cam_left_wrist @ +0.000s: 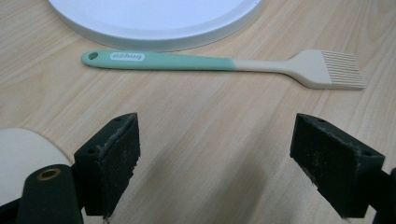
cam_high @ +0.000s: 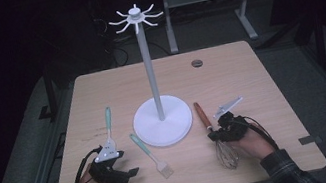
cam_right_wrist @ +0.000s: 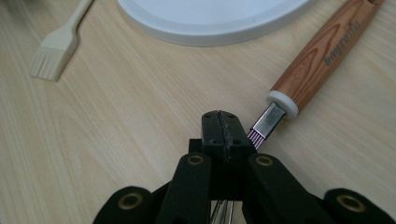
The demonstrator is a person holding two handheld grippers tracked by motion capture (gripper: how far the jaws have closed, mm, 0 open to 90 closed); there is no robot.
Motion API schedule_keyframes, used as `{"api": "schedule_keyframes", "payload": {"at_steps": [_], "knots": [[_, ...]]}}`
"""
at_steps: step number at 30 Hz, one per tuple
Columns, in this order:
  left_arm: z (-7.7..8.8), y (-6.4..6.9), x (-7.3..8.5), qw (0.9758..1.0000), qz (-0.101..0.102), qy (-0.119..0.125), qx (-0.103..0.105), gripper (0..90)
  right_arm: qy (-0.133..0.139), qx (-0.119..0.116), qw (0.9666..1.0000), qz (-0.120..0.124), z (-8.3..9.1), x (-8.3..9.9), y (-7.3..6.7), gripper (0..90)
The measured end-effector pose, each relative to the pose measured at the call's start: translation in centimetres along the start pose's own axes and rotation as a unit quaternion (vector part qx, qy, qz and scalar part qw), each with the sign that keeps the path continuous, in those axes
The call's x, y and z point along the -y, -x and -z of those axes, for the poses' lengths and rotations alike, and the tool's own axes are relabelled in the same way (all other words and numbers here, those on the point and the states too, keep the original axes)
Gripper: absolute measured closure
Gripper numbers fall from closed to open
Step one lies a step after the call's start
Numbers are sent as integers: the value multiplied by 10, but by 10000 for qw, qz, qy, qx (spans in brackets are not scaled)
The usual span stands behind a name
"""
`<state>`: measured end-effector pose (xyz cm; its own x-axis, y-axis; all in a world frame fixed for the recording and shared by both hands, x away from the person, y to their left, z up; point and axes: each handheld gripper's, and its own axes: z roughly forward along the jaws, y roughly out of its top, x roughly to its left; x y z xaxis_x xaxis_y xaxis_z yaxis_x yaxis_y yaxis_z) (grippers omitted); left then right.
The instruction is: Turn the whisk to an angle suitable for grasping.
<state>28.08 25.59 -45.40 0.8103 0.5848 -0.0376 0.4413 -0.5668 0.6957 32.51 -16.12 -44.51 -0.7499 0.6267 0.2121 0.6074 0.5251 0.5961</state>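
Wood-handled whisk, metal wires

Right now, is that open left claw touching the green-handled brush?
Apart. The left gripper view shows bare table between the left gripper and the pastry brush lying beyond its open jaws.

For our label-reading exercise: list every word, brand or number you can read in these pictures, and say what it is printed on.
"uzhug", as far as it reads, upside down on a white patch: green handle of the pastry brush.
Dark lettering along the wooden handle of the whisk: roughly "bayerena", too blurred to be sure.
White stand base, table: no writing to be seen.
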Motion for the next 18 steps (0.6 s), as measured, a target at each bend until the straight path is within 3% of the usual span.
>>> {"api": "schedule_keyframes", "payload": {"at_steps": [18], "knots": [[-1, 0, 0, 10000, 6, 11, -11, 157, -89, 466, 9986, -219, 23, 13, 31, 900]]}}
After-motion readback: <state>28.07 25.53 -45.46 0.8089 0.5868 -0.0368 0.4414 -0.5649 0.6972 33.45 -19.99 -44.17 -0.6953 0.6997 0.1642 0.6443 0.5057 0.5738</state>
